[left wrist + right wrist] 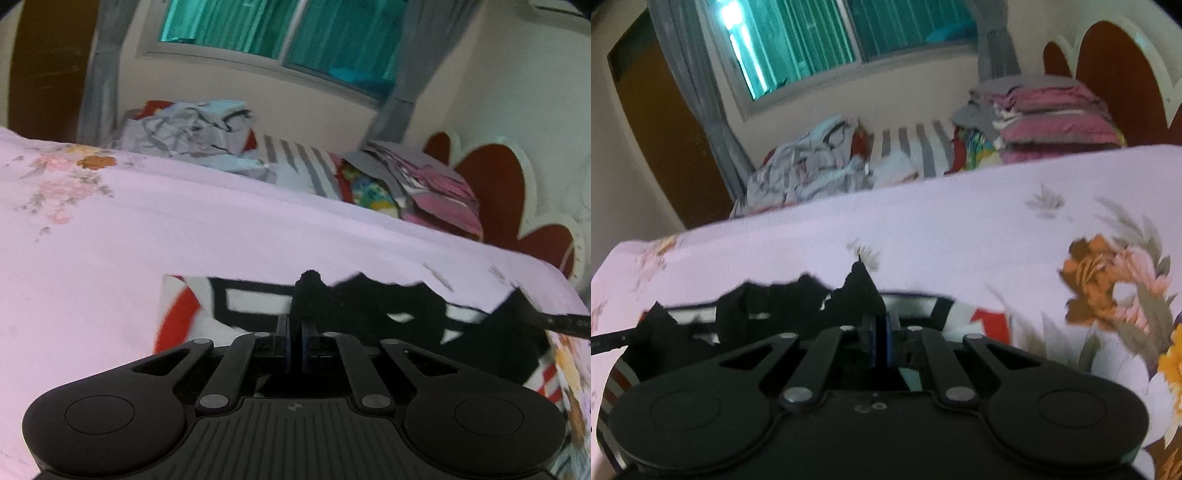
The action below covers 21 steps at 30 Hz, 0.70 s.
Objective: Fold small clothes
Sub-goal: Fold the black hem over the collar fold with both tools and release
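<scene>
Both tongs are pressed together on the same small garment (388, 317), a black piece with white and red print that lies on the pink floral bedsheet (184, 221). The left tongs (295, 332) pinch a tuft of black fabric that stands up just ahead of their tips, and the cloth spreads away to their right. The right tongs (881, 332) pinch a similar black peak, with the rest of the garment trailing off to their left (so the two grips seem to hold opposite ends of one edge).

Far beyond both tongs, against the wall under the window, lie a crumpled heap of clothes (184, 136) and a folded stack (1049, 114) near the headboard.

The risk from here, as I judge it, lies in the thin grips. Each pair holds only a small bunched tuft, so a sharp pull apart could slip the fabric out of one side and let the edge drop crooked. Uneven lifting would also skew the fold line. The bunched middle between the tongs may crease if it is carried over without first being drawn taut. Both views are blurred, so whether the sheet itself is caught cannot be told.
</scene>
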Each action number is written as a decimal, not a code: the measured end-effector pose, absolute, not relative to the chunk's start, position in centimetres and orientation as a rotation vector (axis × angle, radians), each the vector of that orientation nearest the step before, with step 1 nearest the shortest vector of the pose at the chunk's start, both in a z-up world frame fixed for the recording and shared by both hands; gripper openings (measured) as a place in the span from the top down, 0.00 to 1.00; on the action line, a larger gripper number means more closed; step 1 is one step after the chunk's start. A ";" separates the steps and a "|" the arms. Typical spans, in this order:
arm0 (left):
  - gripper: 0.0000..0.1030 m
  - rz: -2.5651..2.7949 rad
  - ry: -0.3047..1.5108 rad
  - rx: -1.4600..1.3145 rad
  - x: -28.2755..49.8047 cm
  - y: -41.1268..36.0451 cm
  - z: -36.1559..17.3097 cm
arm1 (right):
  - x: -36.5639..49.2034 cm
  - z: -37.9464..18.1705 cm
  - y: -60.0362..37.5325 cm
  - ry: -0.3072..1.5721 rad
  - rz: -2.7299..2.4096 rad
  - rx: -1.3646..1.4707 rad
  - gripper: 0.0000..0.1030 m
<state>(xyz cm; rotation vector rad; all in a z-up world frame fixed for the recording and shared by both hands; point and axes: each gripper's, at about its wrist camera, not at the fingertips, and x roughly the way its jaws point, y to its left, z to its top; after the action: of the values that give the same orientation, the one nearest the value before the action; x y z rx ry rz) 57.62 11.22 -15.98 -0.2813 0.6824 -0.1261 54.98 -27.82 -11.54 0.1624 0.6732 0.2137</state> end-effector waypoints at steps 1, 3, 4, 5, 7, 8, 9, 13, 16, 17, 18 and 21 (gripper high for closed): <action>0.96 -0.114 0.681 -0.288 57.9 11.4 -16.2 | 55.2 -11.6 -27.7 0.667 0.204 0.159 0.95; 0.96 -0.092 0.679 -0.293 58.4 11.4 -16.7 | 55.8 -12.0 -27.6 0.663 0.184 0.165 0.95; 0.96 -0.084 0.676 -0.287 58.6 11.3 -16.9 | 56.0 -12.2 -27.5 0.662 0.176 0.171 0.95; 0.96 -0.072 0.671 -0.287 58.8 11.3 -17.1 | 56.2 -12.4 -27.5 0.661 0.167 0.175 0.95; 0.96 -0.035 0.650 -0.300 59.1 11.5 -17.4 | 56.6 -12.5 -27.4 0.652 0.148 0.178 0.95; 0.96 -0.013 0.638 -0.317 59.3 11.8 -17.4 | 56.8 -12.7 -27.4 0.649 0.138 0.184 0.95; 0.96 -0.003 0.636 -0.325 59.5 11.9 -17.6 | 57.1 -12.9 -27.5 0.650 0.130 0.195 0.95; 0.96 0.022 0.675 -0.283 60.0 11.5 -19.1 | 58.0 -14.8 -27.5 0.703 0.096 0.189 0.95; 0.96 0.044 0.685 -0.287 59.9 11.7 -20.3 | 58.1 -16.4 -28.1 0.747 0.071 0.206 0.96; 0.95 0.046 0.684 -0.281 59.9 11.7 -20.4 | 58.0 -16.6 -28.1 0.745 0.071 0.197 0.95; 0.95 0.048 0.690 -0.276 60.1 11.7 -20.5 | 57.9 -16.7 -28.1 0.744 0.072 0.187 0.95; 0.95 0.053 0.695 -0.267 60.2 11.4 -20.4 | 58.0 -16.8 -27.8 0.751 0.059 0.169 0.94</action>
<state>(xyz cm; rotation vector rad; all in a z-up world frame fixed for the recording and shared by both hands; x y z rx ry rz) 60.16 11.41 -20.39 -0.2674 0.6948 0.0533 57.96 -27.83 -16.75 0.1695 0.7512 0.0588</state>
